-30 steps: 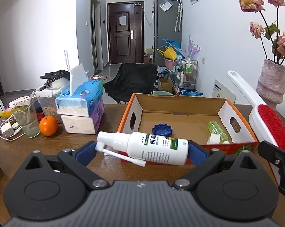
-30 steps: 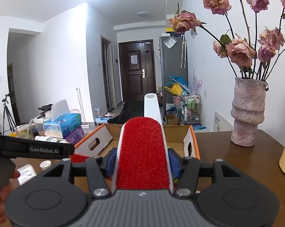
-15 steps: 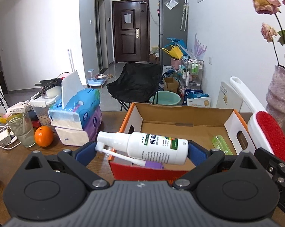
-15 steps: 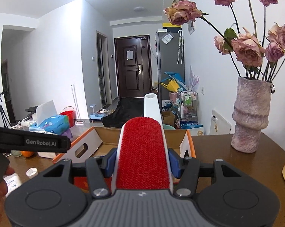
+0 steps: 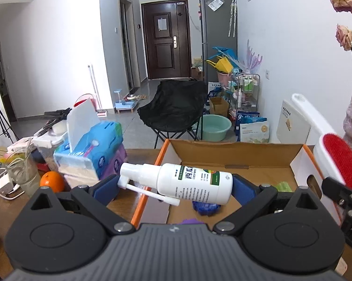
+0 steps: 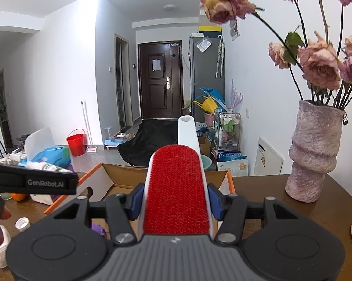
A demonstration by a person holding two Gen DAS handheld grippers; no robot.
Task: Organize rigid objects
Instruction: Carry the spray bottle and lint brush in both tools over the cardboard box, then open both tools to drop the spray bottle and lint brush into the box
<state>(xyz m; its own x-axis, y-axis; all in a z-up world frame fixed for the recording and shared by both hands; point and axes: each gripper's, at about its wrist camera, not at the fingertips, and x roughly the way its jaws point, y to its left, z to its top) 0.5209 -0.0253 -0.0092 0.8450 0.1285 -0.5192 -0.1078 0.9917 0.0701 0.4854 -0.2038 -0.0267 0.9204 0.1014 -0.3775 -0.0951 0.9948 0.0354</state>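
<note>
While the left gripper (image 5: 174, 188) clamps the white plastic spray bottle (image 5: 187, 185) and the right gripper (image 6: 176, 202) clamps the white-handled red lint brush (image 6: 177, 192) above the open orange-edged cardboard box (image 5: 234, 155), the placing step seems in hand, and next each should probably lower and release inside.

Left gripper (image 5: 174, 187) clamps spray bottle (image 5: 187, 183) above cardboard box (image 5: 232, 157).

place: home, likely a living-dining room | cues: entry door (image 5: 164, 39); fridge (image 5: 219, 37); folding chair (image 5: 173, 107)
</note>
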